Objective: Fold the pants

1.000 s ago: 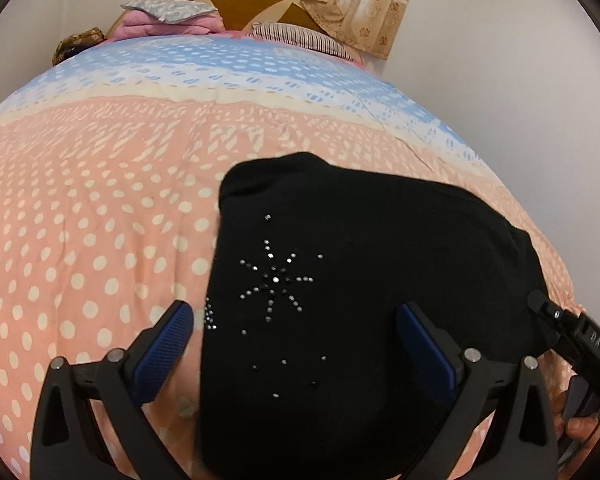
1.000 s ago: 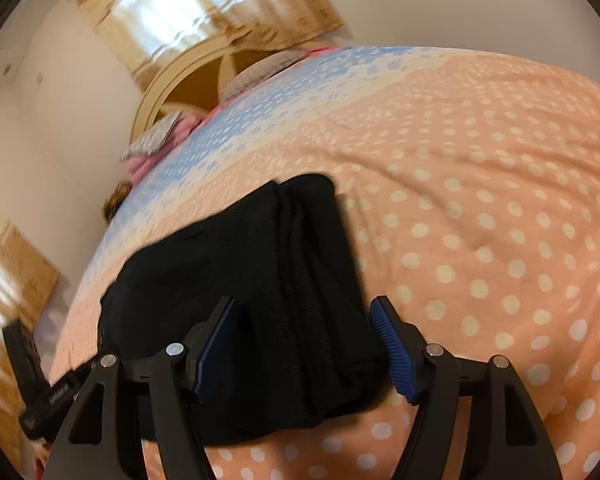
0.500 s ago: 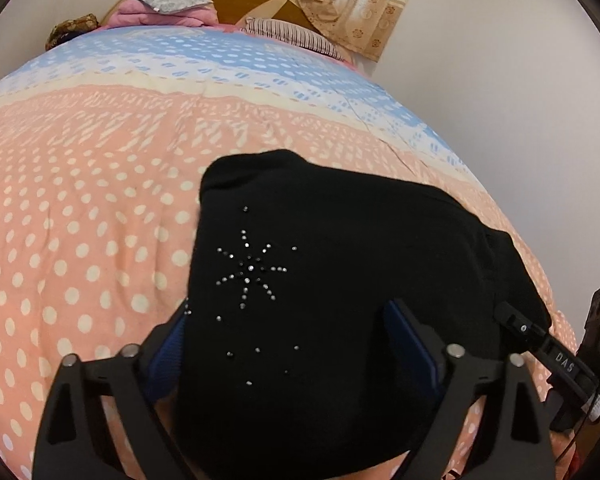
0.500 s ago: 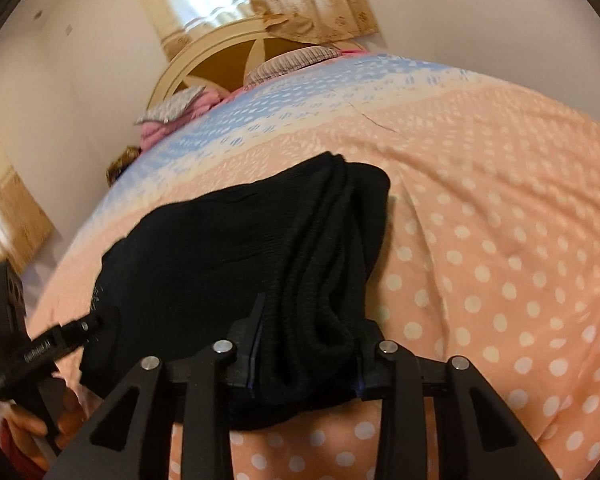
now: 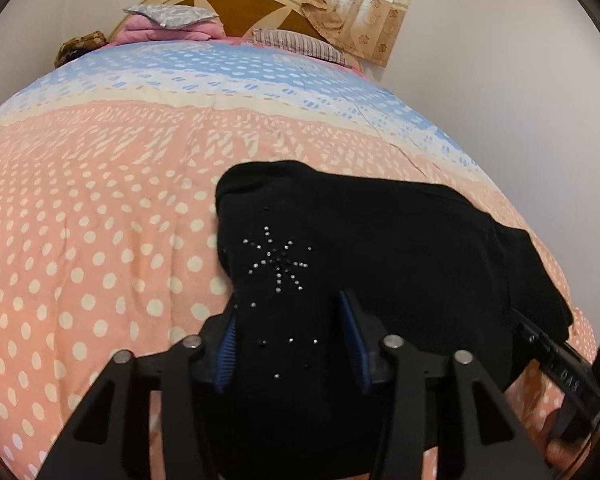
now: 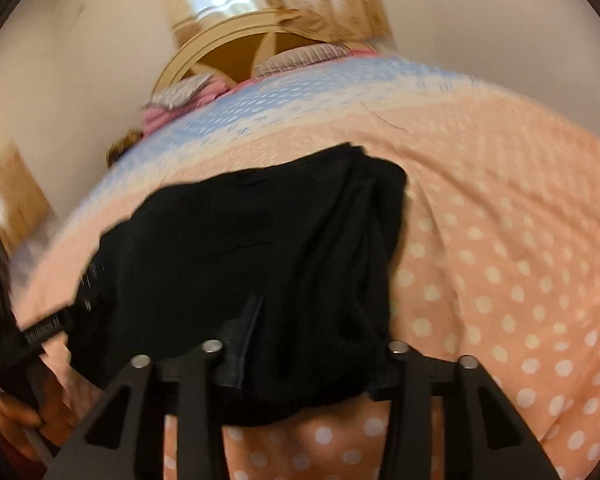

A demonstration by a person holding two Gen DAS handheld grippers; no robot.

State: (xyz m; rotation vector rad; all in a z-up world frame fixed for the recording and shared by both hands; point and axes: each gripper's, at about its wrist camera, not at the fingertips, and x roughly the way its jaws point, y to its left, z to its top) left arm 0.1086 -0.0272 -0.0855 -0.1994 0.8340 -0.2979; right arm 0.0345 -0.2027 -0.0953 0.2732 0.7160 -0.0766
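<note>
Both wrist cameras are sitting low and close over the bed (image 5: 100, 240), looking toward the headboard (image 5: 236, 4). The left is viewing from the pants' (image 5: 380, 240) left end, the right from the other; both are sharing them.

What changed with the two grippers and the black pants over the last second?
Both grippers went from open, straddling the near edge of the black pants, to shut on it: the left gripper pinches the end with the rhinestone star, the right gripper the ribbed end. The pants are still folded on the dotted bedspread; the pillows are unmoved.
</note>
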